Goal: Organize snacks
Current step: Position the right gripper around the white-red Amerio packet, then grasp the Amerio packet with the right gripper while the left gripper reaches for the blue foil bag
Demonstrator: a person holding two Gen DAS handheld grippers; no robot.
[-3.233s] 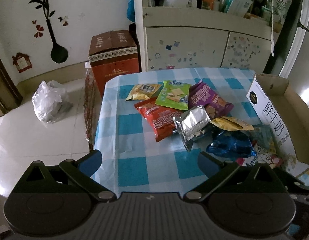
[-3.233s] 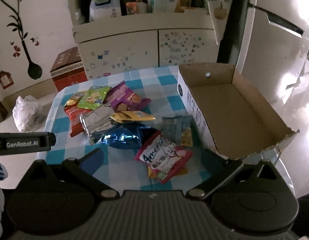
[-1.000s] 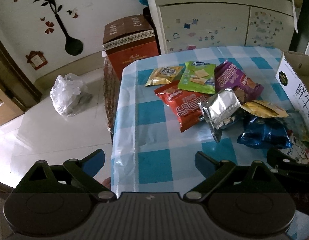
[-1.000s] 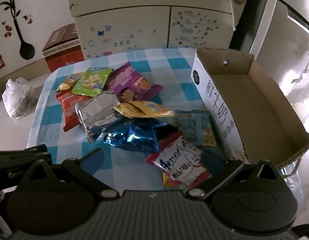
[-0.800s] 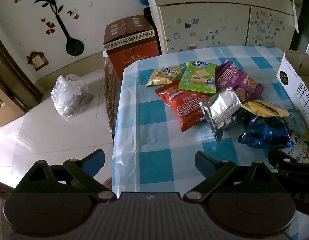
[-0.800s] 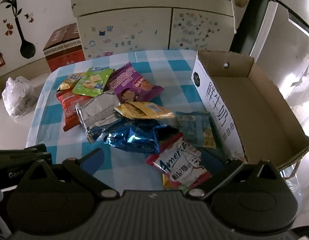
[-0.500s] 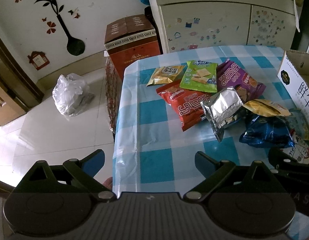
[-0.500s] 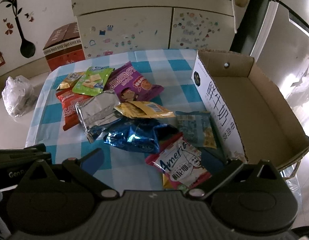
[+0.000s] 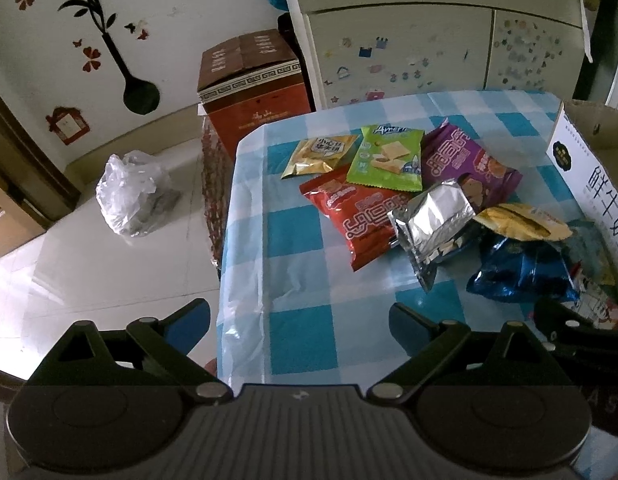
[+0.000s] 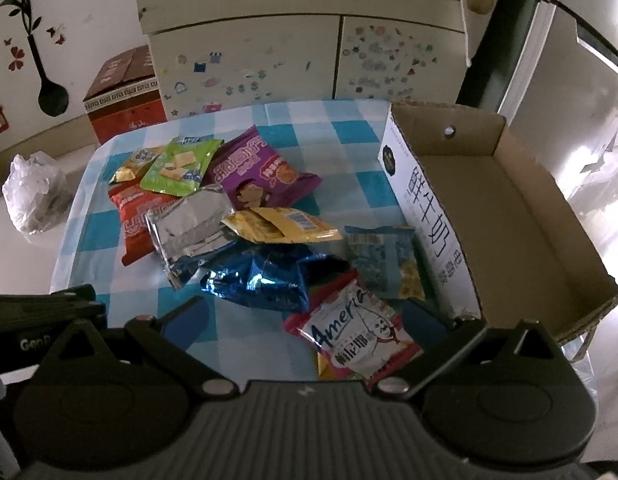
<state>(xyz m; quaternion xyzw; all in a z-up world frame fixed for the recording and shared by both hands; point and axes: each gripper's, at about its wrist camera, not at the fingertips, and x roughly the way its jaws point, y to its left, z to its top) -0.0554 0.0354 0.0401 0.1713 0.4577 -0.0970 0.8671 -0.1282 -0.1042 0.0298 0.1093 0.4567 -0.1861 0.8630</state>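
Several snack packets lie heaped on a blue-and-white checked table [image 9: 293, 236] [image 10: 341, 136]: a red one [image 9: 357, 216] [image 10: 139, 216], a green one [image 9: 387, 158] [image 10: 177, 168], a purple one [image 9: 467, 166] [image 10: 257, 176], a silver one [image 9: 435, 220] [image 10: 189, 228], a yellow one [image 10: 279, 226], a blue foil one [image 9: 521, 266] [image 10: 265, 278] and a red-and-white "Ameria" packet [image 10: 355, 338]. An open cardboard box [image 10: 505, 216] [image 9: 589, 168] sits at the table's right with nothing in it. My left gripper [image 9: 299, 316] is open over the table's near left corner. My right gripper [image 10: 309, 312] is open, just before the "Ameria" packet.
A cupboard with stickers [image 10: 301, 60] stands behind the table. On the floor to the left are a brown carton [image 9: 253, 88] and a white plastic bag [image 9: 129, 196]. The table's left edge drops to tiled floor [image 9: 89, 272]. The other gripper's body [image 10: 41, 320] shows at left.
Since 3.2 s ago both grippers have drawn lower and closer to the table. Over the last second the views have barely shifted. No packet has moved.
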